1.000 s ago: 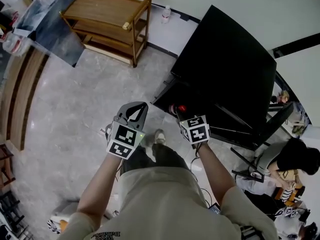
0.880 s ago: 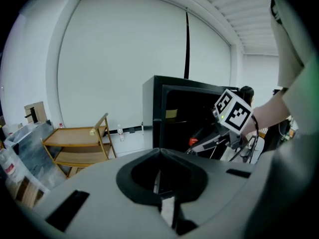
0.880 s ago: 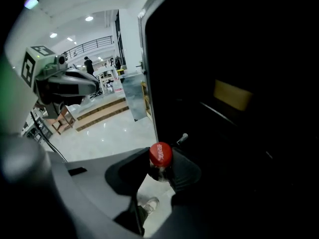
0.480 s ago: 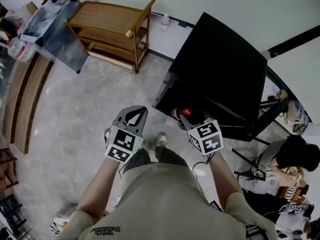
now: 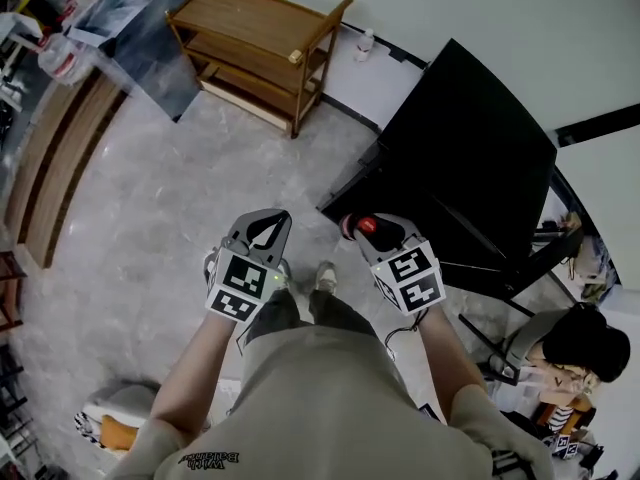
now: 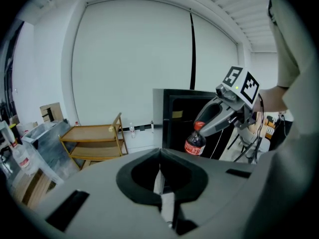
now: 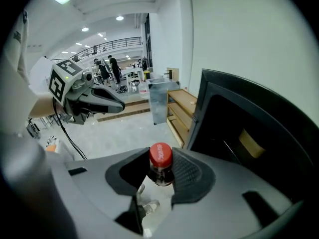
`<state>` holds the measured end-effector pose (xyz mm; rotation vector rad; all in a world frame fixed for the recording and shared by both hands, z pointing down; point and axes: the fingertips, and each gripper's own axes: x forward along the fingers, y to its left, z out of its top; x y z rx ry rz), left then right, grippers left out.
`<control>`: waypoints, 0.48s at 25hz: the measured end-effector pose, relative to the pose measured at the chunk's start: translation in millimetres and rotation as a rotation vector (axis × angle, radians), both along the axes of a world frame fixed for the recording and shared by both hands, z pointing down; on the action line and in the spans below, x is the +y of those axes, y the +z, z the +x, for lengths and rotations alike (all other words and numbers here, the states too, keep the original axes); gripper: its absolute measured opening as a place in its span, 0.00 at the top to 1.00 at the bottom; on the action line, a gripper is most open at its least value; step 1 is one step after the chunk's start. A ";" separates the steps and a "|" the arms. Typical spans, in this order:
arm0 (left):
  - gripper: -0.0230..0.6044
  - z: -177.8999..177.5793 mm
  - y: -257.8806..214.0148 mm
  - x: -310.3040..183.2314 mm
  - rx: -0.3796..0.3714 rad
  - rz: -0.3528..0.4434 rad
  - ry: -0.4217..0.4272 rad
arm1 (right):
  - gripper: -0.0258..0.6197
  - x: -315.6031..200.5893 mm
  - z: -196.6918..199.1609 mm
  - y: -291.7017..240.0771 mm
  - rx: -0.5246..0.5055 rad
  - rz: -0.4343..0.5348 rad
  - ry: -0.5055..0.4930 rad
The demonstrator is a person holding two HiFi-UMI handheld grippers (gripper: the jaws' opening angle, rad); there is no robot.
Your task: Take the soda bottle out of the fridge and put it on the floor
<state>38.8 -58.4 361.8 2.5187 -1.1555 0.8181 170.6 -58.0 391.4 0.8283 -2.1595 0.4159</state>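
Observation:
The soda bottle point(image 5: 366, 226) has a red cap, dark cola and a red label. My right gripper point(image 5: 368, 230) is shut on its neck, and the bottle hangs in the air just in front of the black fridge point(image 5: 470, 148). In the right gripper view the cap point(image 7: 160, 154) stands up between the ribbed pads point(image 7: 185, 173). The left gripper view shows the bottle point(image 6: 194, 142) hanging from the right gripper point(image 6: 205, 127) before the fridge's dark open front point(image 6: 177, 128). My left gripper point(image 5: 263, 230) is beside it on the left, shut and holding nothing.
A wooden shelf cart point(image 5: 262, 48) stands against the wall left of the fridge, with a small water bottle point(image 5: 366, 40) on the floor between them. A person point(image 5: 575, 343) sits at the lower right. Wooden benches point(image 5: 45, 168) line the left. My feet point(image 5: 322, 276) stand below the grippers.
My right gripper has risen and rolled with the bottle in it, drawing back from the fridge's front. The left gripper has risen a little beside it.

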 end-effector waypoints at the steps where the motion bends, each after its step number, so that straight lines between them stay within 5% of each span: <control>1: 0.95 -8.0 1.3 0.8 -0.006 -0.001 -0.021 | 0.78 -1.0 -8.9 0.6 -0.002 0.000 -0.023; 12: 0.95 -109.4 18.3 26.6 -0.105 -0.017 -0.241 | 0.78 -6.8 -126.9 8.5 -0.014 -0.004 -0.313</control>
